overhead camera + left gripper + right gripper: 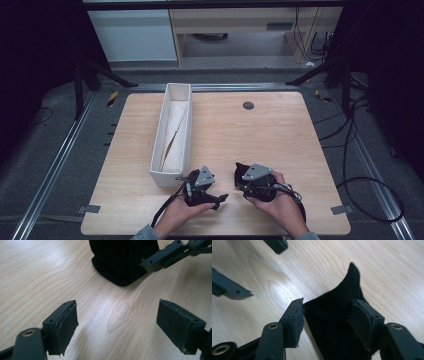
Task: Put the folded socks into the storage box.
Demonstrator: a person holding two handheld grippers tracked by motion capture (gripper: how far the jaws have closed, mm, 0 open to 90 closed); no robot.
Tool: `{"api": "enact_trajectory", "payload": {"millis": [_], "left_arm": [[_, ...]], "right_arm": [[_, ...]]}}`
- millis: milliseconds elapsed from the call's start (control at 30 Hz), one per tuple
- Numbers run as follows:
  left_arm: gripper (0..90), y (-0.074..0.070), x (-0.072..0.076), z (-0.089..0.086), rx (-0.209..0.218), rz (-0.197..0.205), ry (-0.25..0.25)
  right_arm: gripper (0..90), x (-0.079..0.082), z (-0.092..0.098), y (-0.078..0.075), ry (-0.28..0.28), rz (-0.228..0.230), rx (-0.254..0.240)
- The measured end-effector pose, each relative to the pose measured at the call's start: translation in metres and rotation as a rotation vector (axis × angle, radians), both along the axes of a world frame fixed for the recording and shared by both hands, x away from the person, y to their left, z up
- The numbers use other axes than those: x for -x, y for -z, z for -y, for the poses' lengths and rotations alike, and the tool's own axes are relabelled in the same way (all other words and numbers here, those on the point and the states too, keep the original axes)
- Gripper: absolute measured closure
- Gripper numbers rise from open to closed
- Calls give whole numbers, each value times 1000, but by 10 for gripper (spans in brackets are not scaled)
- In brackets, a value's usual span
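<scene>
Near the table's (280,150) front edge, black cloth (337,322) between the right gripper's (325,315) parted jaws, apparently unpinched. Left gripper (117,322) wide open, empty, just beside.

Black cloths: one (242,172), just right of the white box's near end
White boxes: one (172,137)
Pale cloths: one (175,135), inside the white box
Grippers: two, left (221,199) and right (239,176), near the white box's near end
Round dark table inserts: one (248,105), right of the white box

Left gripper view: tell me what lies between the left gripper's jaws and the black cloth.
Bare wooden table lies between the open left gripper and the black cloth; the left gripper view shows it.
</scene>
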State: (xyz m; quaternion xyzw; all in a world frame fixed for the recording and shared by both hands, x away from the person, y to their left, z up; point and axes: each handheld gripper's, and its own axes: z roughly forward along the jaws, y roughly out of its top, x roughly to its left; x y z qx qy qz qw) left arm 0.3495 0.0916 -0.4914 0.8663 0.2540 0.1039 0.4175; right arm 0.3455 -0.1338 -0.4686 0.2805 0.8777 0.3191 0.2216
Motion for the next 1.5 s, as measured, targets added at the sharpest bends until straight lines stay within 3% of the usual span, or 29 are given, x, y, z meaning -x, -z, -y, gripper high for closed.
{"api": "enact_trajectory", "payload": {"millis": [267, 633, 933, 1500], "left_arm": [[169, 1, 0, 0, 2, -4, 1], [170, -1, -1, -2, 2, 3, -2], [171, -1, -1, -2, -3, 0, -1], [174, -1, 0, -2, -3, 2, 3]], "right_arm": [[360, -9, -2, 12, -35, -13, 37], [321, -12, 3, 6, -4, 3, 16], [245, -19, 5, 15, -10, -26, 63], [257, -35, 10, 20, 31, -57, 83]]}}
